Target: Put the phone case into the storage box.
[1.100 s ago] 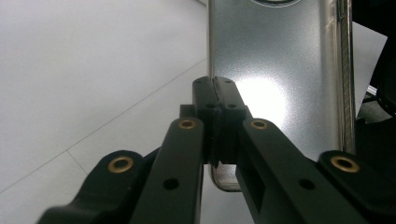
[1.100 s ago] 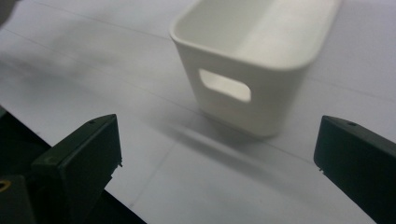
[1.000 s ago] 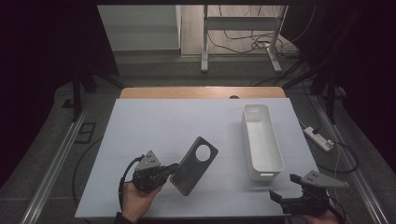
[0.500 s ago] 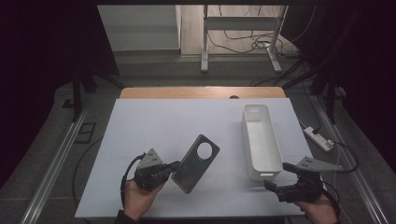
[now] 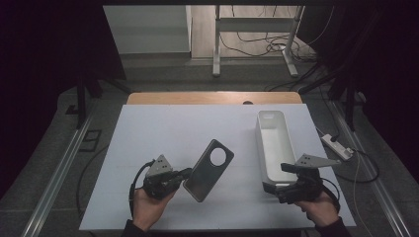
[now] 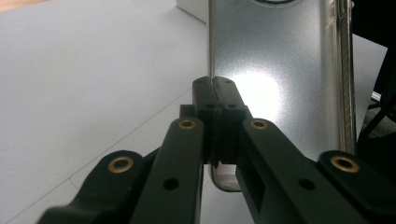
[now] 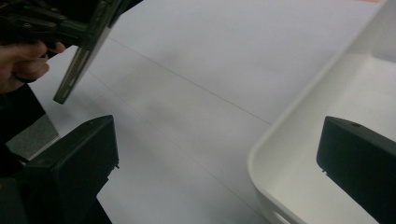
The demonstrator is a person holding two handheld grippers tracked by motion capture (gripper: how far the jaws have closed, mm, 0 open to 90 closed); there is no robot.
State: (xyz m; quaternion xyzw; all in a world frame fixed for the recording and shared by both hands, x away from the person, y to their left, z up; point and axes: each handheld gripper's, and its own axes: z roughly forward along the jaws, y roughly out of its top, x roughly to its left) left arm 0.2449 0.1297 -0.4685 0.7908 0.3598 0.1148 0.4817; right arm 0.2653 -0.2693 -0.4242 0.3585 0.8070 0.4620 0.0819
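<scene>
A grey phone case (image 5: 208, 169) with a round camera hole is held tilted above the white table (image 5: 163, 133). My left gripper (image 5: 187, 174) is shut on the case's lower left edge. In the left gripper view the fingertips (image 6: 215, 93) pinch the edge of the shiny case (image 6: 275, 60). A long white tray (image 5: 273, 140) lies at the right. My right gripper (image 5: 280, 183) stands open at the tray's near end. In the right gripper view the tray's near corner rim (image 7: 280, 140) sits between the jaws of my right gripper (image 7: 219, 158), one jaw outside it and one over its inside.
The right gripper view also shows the phone case (image 7: 79, 63) edge-on at upper left, with the other hand behind it. A wooden strip (image 5: 212, 98) runs along the table's far edge. A power strip (image 5: 336, 146) and cables lie on the floor at the right.
My right gripper has moved left and forward from the table's right edge to the tray's near end. The left gripper and the phone case have barely moved.
</scene>
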